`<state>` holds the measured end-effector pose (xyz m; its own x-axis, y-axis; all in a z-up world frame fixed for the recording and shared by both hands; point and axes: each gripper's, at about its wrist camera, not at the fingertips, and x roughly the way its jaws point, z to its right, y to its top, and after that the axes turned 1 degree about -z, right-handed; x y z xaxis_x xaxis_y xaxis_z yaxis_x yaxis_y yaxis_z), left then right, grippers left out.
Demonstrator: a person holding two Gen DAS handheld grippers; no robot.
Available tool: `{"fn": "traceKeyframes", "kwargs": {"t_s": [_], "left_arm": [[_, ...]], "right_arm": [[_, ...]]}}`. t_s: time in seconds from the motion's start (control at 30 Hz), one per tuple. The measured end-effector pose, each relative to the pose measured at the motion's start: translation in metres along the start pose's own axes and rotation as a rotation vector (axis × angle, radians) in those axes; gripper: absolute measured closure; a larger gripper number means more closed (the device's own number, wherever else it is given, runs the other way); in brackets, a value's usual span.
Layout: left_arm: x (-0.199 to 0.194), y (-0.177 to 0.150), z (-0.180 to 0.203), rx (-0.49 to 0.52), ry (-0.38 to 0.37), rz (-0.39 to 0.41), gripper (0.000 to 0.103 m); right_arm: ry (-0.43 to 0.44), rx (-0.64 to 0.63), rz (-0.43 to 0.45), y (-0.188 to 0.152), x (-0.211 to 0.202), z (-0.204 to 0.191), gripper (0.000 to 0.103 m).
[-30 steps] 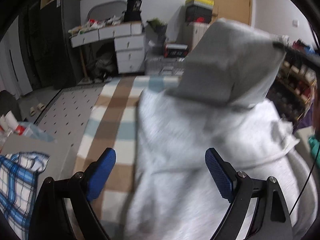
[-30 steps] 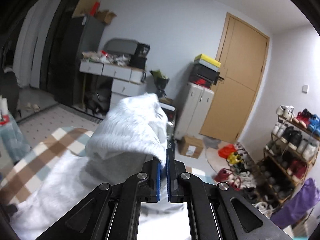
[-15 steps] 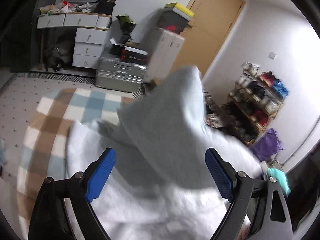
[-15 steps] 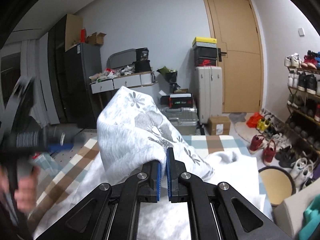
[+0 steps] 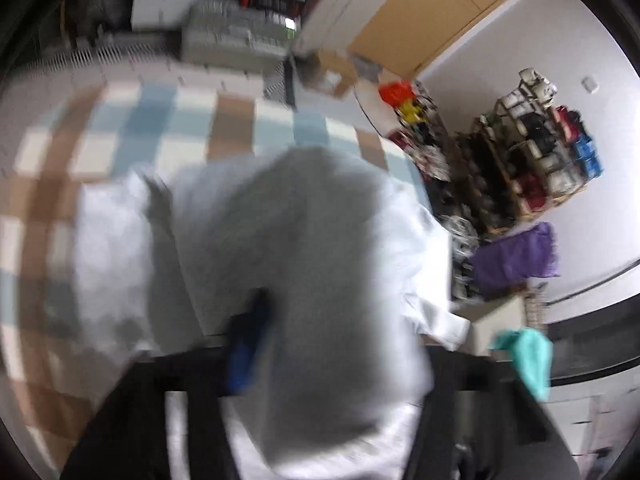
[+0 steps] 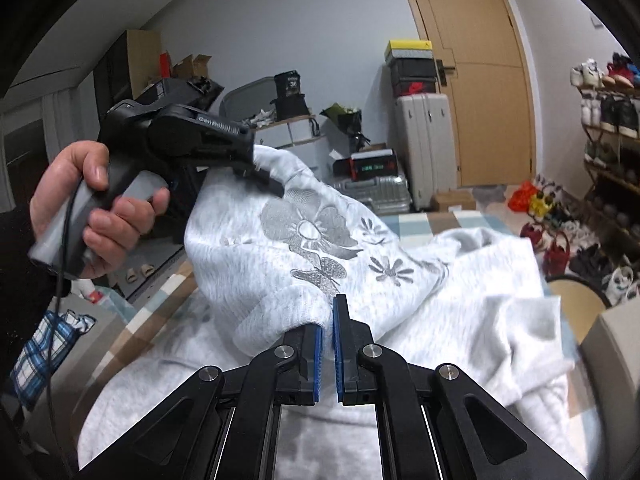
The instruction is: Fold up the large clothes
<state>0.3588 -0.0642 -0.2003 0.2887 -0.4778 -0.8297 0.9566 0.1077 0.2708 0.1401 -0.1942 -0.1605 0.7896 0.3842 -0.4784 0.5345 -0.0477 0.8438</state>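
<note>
Grey sweatshirt (image 6: pixel 360 248) lying half-lifted over a checked mat (image 6: pixel 416 220), lower body spread flat, upper part raised in a hump with a flower-and-butterfly print facing the right wrist camera.

Right gripper (image 6: pixel 328 320): blue pads pressed together on a fold of the ribbed hem, cloth draping off to the left of the fingers.

Left gripper (image 6: pixel 276 188): gripped by a hand (image 6: pixel 88 208) at the left of the right view, tip pushed into the top edge of the raised cloth. Jaws closing, sweatshirt between them. In the left wrist view, badly smeared: one blue pad (image 5: pixel 250 348) showing beside grey cloth (image 5: pixel 288 280) that covers the middle of the frame; other finger hidden under it. Probably pinching already, though the blur leaves that unsure.

Around: mat on the floor, brown and pale blue squares (image 5: pixel 168 136). Door (image 6: pixel 480 80) behind, suitcase (image 6: pixel 424 148) beside it with boxes stacked on top. Shoe rack (image 6: pixel 608 120) at right, loose shoes on the floor below. Plaid bag (image 6: pixel 44 348) at lower left. Teal cloth (image 5: pixel 528 356) on a box edge in the left view.
</note>
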Motion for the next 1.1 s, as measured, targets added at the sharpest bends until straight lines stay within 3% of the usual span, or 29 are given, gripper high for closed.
{"fn": "traceKeyframes", "kwargs": {"t_s": [0.07,0.17,0.23,0.27,0.33,0.4,0.5,0.67,0.8,0.9,1.0,1.1], "left_arm": [[-0.009,-0.009,0.008,0.022,0.019,-0.012,0.098],[-0.032,-0.017,0.028,0.079,0.052,0.037,0.102],[-0.053,-0.021,0.039,0.086,0.037,0.079,0.102],[-0.061,-0.02,0.041,0.092,0.03,0.099,0.102],[-0.08,-0.023,0.049,0.111,0.002,0.134,0.102],[-0.097,-0.03,0.052,0.119,-0.011,0.178,0.102],[-0.1,-0.058,0.05,0.158,-0.048,0.206,0.102],[-0.056,-0.128,0.019,0.158,-0.12,0.185,0.102],[-0.009,-0.165,-0.01,0.05,-0.21,0.124,0.103],[0.019,-0.177,-0.021,-0.015,-0.231,0.065,0.103],[0.027,-0.18,-0.016,0.031,-0.198,0.011,0.098],[0.012,-0.18,-0.014,0.1,-0.248,-0.018,0.084]], "right_arm": [[0.003,0.014,-0.015,-0.003,0.002,0.0,0.098],[-0.007,0.027,-0.053,-0.011,0.006,-0.002,0.095],[-0.024,0.048,-0.075,-0.015,0.007,-0.001,0.093],[-0.024,0.072,-0.107,-0.015,0.01,0.001,0.089],[-0.004,0.129,-0.18,-0.019,0.014,0.007,0.059],[0.015,0.191,-0.242,-0.026,0.014,0.016,0.053],[0.039,0.28,-0.302,-0.037,0.003,0.028,0.047],[-0.034,0.468,-0.355,-0.068,-0.027,0.062,0.047],[-0.047,0.612,-0.321,-0.091,-0.05,0.084,0.045],[-0.093,0.605,-0.246,-0.086,-0.074,0.086,0.045],[-0.107,0.523,-0.189,-0.074,-0.093,0.071,0.042],[-0.086,0.452,-0.177,-0.06,-0.096,0.053,0.033]]}}
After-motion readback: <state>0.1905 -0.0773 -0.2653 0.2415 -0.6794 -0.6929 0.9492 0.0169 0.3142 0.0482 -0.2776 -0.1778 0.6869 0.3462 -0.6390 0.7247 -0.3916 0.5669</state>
